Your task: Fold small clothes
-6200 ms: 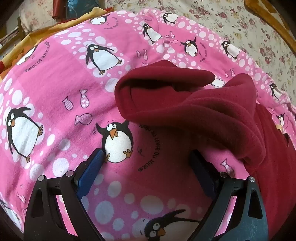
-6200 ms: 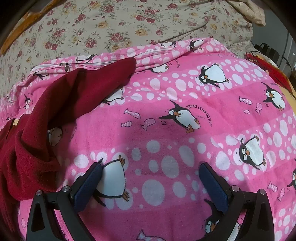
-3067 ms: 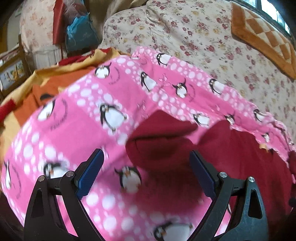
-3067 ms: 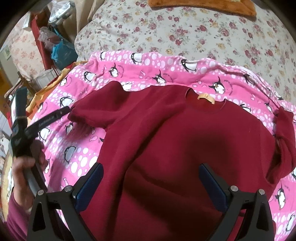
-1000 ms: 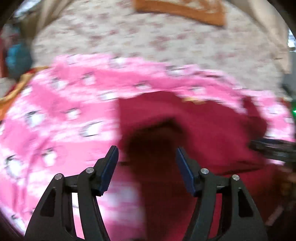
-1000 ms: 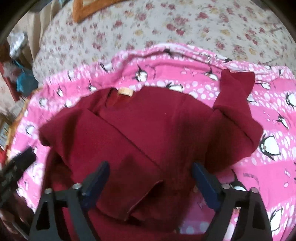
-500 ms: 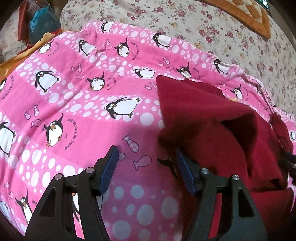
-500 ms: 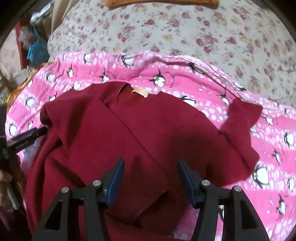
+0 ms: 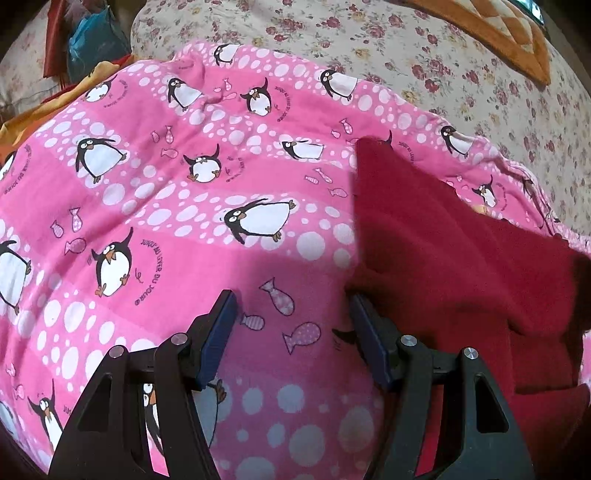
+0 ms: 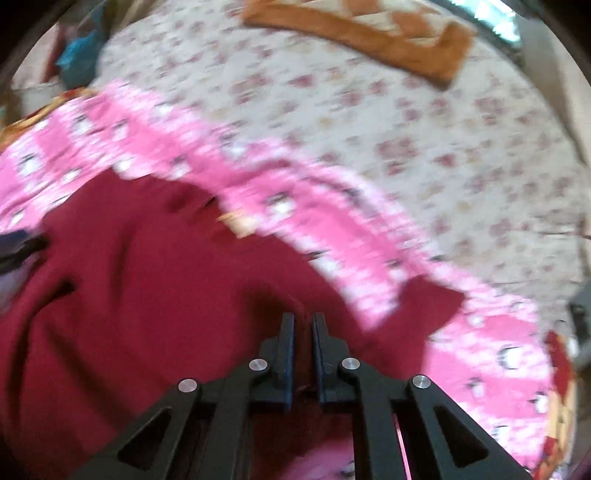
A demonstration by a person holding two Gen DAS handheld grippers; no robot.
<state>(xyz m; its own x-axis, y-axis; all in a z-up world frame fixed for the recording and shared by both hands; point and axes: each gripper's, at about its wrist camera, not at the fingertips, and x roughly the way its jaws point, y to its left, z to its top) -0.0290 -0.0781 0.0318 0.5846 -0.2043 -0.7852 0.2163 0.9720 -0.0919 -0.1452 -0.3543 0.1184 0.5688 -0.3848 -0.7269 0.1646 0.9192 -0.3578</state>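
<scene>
A dark red fleece sweater lies on a pink penguin blanket, its left side folded in over the body. My left gripper is open and empty over the blanket; its right finger sits at the sweater's left edge. In the blurred right wrist view my right gripper is shut on a fold of the red sweater, lifted a little. The collar's tan label shows beyond. The left gripper's tip shows at the far left.
A floral sheet covers the bed beyond the blanket, also seen in the right wrist view. An orange quilted cloth lies at the back. Blue and red bags and an orange-yellow cloth sit at the left.
My right gripper has closed from part open onto the sweater's fabric and is moving; its view has blurred. My left gripper has stayed open and shifted little beside the folded edge.
</scene>
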